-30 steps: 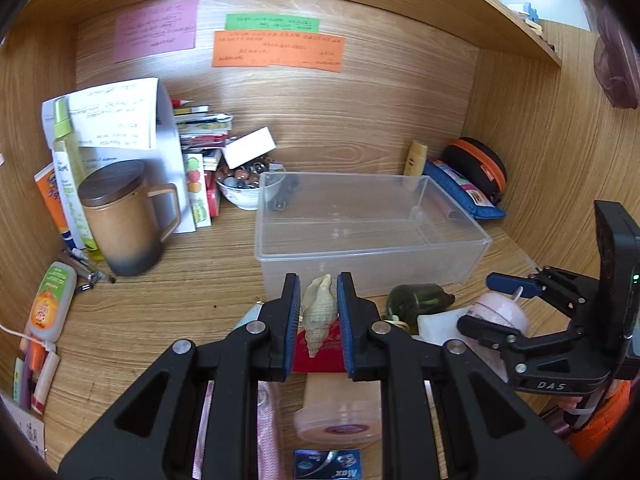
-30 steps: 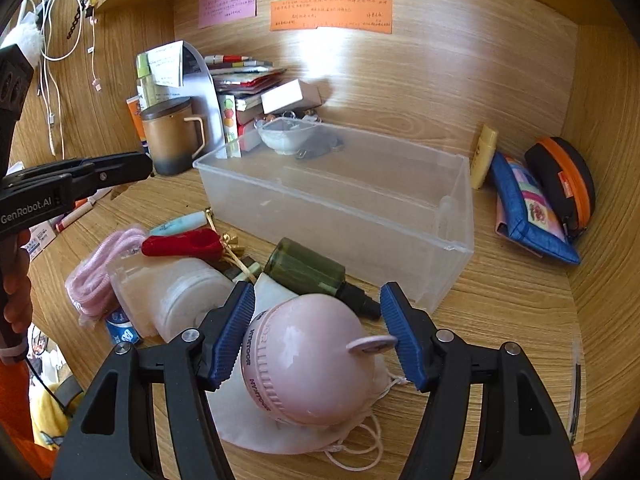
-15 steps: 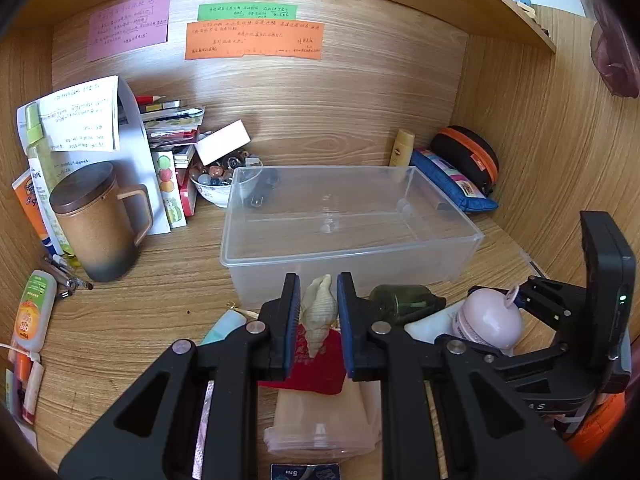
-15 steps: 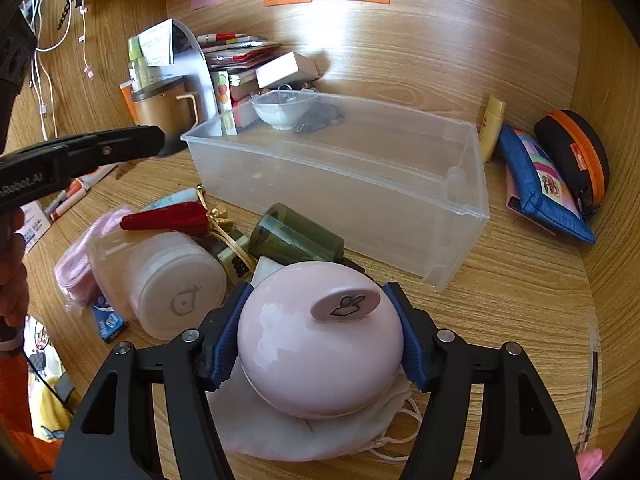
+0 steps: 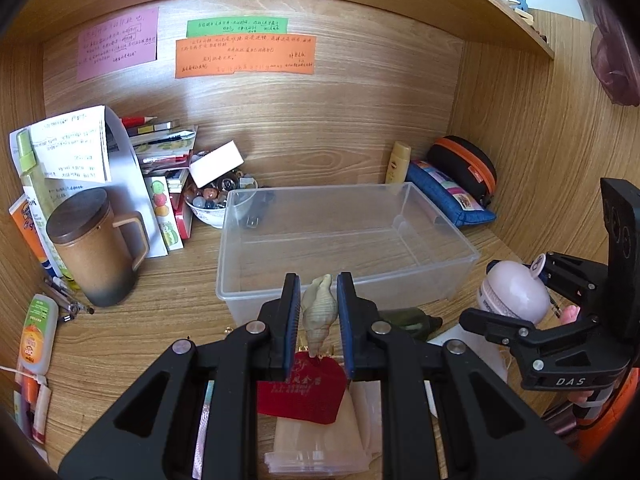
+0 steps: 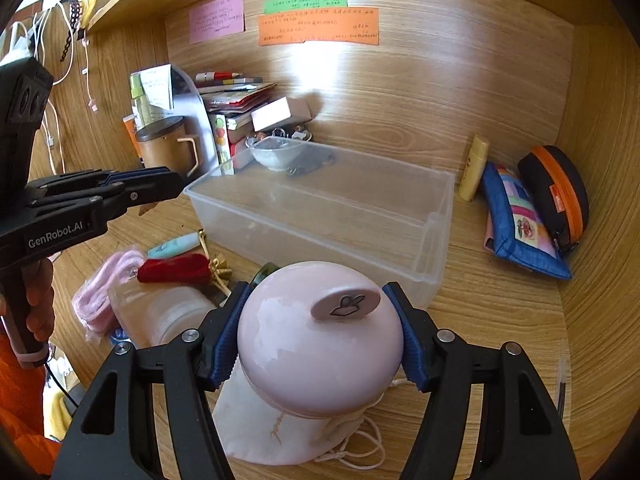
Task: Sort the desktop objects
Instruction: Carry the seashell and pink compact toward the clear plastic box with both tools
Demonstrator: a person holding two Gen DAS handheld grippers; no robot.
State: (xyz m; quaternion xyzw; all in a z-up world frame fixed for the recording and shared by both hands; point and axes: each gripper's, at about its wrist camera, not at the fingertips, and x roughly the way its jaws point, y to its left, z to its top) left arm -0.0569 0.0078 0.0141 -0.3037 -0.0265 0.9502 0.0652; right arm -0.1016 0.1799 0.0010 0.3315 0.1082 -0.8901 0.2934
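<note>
My left gripper [image 5: 318, 314] is shut on a pale spiral seashell [image 5: 318, 312], held in the air just in front of the clear plastic box [image 5: 404, 284]. My right gripper [image 6: 320, 334] is shut on a round pink jar [image 6: 316, 344], its blue pads pressing both sides, lifted above a white face mask [image 6: 272, 428]. The same jar [image 5: 516, 294] shows at the right of the left wrist view. The clear box [image 6: 420, 264] lies just beyond it and holds nothing. The left gripper [image 6: 156, 188] hovers near the box's left end.
On the desk in front of the box lie a red pouch [image 5: 304, 392], a dark green bottle [image 5: 408, 318], a pink cloth [image 6: 108, 284] and a plastic packet [image 6: 168, 312]. A brown mug [image 5: 96, 252], books and a bowl of beads [image 5: 210, 208] stand at back left. Blue and orange-trimmed pouches [image 6: 520, 216] sit right.
The right gripper has lifted the pink jar off the face mask and tilted its top toward the camera. The left gripper, still holding the shell, has drifted closer to the box.
</note>
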